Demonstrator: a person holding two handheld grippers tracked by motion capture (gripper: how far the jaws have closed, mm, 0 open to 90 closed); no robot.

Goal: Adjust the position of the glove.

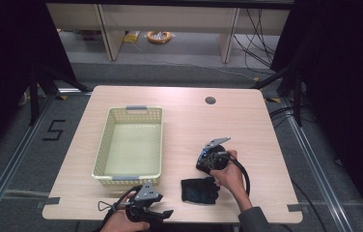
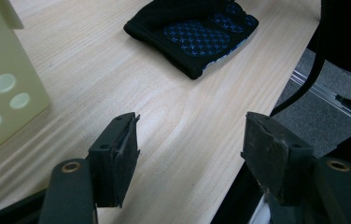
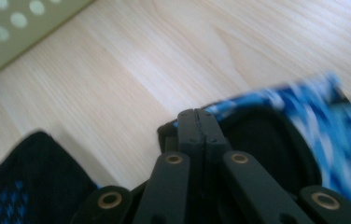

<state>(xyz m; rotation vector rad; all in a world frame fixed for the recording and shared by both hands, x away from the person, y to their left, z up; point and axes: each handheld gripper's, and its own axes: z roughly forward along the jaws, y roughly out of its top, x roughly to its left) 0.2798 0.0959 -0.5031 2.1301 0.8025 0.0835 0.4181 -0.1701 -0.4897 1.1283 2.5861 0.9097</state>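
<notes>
Resting at the table's near edge, the left gripper (image 1: 162, 213) has its jaws spread with only bare wood between them. In the left gripper view a black glove (image 2: 193, 30) with a blue crossed pattern on its palm lies flat ahead of those jaws, well apart from them and close to the table's (image 2: 117, 74) edge. In the high view that same glove lies just to the right of the left gripper, and the person's right hand (image 1: 228, 175) passes close beside it.

Farther in, the right gripper (image 1: 204, 159) sits on the right half of the table. In the right gripper view its jaws are pressed together on the edge of a second glove (image 3: 318, 126), black at the cuff with a blurred blue and white pattern, which lies under and to the right of the jaws. The first glove shows at that view's lower left corner, apart from the pinched one.

On the left half of the light wood table stands a pale yellow perforated basket (image 1: 103, 145) with grey handles at its near and far rims. A round cable hole (image 1: 210, 100) sits near the far edge. Beyond the table lies grey floor with cables and pale furniture legs (image 1: 108, 34), and dark curtains hang at both sides.
</notes>
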